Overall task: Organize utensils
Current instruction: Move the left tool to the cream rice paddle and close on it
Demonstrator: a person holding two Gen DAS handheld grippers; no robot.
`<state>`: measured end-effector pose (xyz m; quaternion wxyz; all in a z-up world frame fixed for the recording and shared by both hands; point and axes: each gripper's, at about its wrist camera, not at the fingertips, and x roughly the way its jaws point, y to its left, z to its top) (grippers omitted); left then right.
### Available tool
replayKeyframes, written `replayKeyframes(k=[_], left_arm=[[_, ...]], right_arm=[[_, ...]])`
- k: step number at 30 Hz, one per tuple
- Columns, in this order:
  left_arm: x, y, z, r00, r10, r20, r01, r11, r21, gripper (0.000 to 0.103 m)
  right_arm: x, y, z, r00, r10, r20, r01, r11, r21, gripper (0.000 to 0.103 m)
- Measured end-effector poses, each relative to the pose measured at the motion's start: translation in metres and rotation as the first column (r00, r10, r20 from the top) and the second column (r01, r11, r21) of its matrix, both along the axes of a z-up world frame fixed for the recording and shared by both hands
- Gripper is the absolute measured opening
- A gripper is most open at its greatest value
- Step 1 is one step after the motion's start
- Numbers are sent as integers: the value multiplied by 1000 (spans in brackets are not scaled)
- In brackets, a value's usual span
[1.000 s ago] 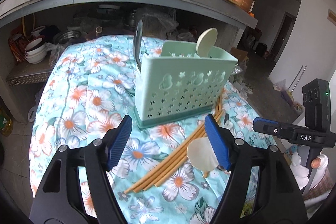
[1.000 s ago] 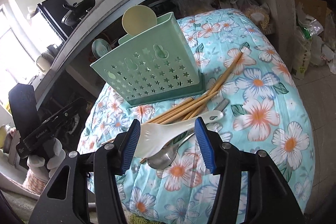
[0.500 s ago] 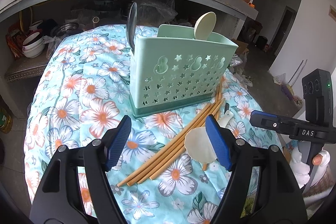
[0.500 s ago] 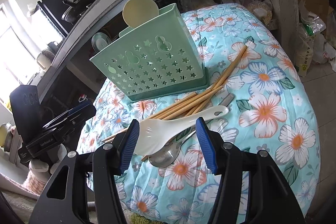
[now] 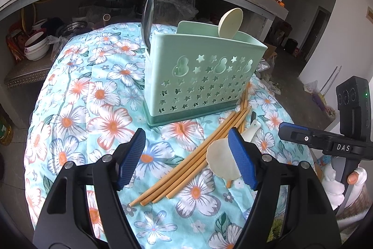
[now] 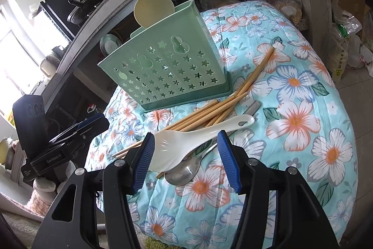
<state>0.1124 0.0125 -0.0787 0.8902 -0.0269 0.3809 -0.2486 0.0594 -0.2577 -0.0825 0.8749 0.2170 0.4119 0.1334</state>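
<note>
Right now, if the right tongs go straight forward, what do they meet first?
Most likely the white rice paddle, lying across the chopsticks between the open right tongs, with the metal spoon under it. Depth is uncertain.

Utensil caddy (image 5: 202, 81): mint plastic, smooth, semi-matt, w/ star cut-outs. Chopsticks (image 6: 209, 116): bare wood/bamboo, matt. Rice paddle (image 6: 186, 144): white plastic, glossy. Spoon (image 6: 184, 169): polished metal, shiny. Floral cloth (image 5: 93, 97): quilted fabric, soft, matt. Fingers (image 5: 130, 155): blue ribbed rubbery pads on black plastic.
</note>
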Motion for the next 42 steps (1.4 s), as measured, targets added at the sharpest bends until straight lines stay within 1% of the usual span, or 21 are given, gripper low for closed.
replayKeyframes(k=[23,32,35,41,42], left_arm=[[-1,-1,-3,1000,-3,-6,3,1000,2,70],[-4,-5,-10,1000,-12,-20,12,1000,-3,70],[-6,-9,-15,999,-33,-42,33,999,-12,70],[-21,-21,-28,990,-116,-83,113,993,-43,70],[-23,-22,-30,988,-129,-90,125,991,-47,67]], right_arm=[[-1,0,-5,1000,-3,-6,3,1000,4,55],[-2,-2,-8,1000,-10,-16,10,1000,1,55],[-3,-6,-9,1000,-21,-22,21,1000,3,55],[-3,-13,-14,998,-43,-46,44,999,11,55],[-2,-14,-14,998,-44,-50,45,999,12,55]])
